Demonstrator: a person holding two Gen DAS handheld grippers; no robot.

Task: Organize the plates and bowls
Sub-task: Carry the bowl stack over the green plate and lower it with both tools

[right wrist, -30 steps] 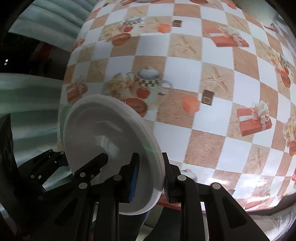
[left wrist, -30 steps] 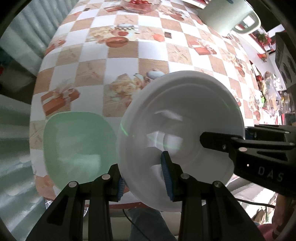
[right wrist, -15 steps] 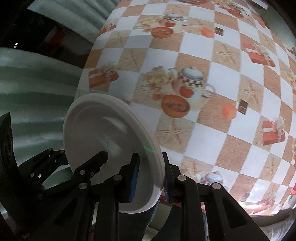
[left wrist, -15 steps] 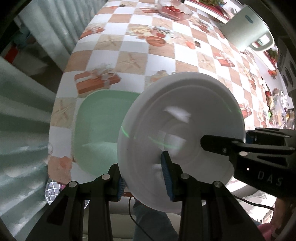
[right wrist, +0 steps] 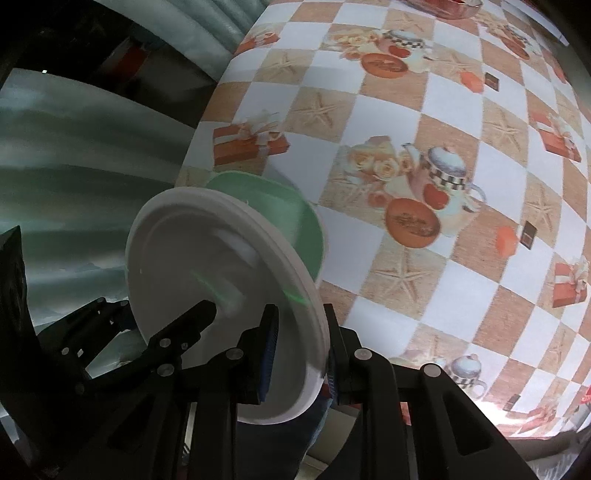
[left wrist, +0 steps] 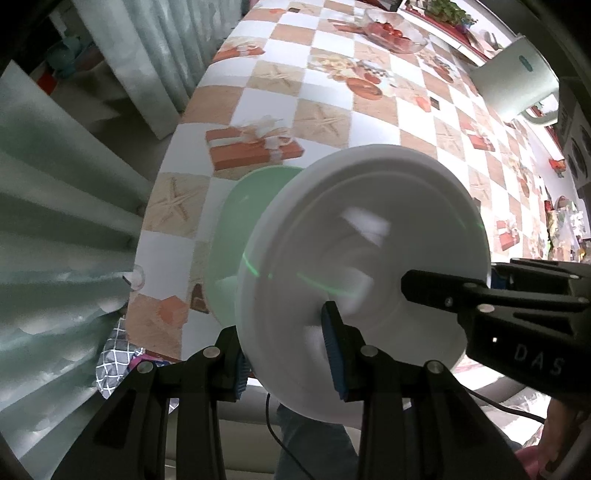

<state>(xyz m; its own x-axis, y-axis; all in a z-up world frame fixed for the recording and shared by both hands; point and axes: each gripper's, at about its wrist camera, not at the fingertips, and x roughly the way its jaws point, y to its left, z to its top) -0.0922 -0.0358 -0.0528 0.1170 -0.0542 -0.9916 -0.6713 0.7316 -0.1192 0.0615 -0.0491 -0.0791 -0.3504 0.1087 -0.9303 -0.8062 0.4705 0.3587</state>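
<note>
Left gripper (left wrist: 286,354): clamped on the near rim of the white plate (left wrist: 369,266).
Right gripper (right wrist: 297,352): clamped on the same plate's rim, opposite side.
White plate: held tilted in the air, over the green plate (left wrist: 240,229).
Green plate: lay on the table (left wrist: 325,85), near its edge.
Kettle (left wrist: 513,81): far corner.

Table (left wrist: 373,129) with checkered printed cloth, bearing a green plate (left wrist: 236,236) near its edge, a glass bowl (left wrist: 395,33) and a pale kettle (left wrist: 517,85) farther back.
</note>
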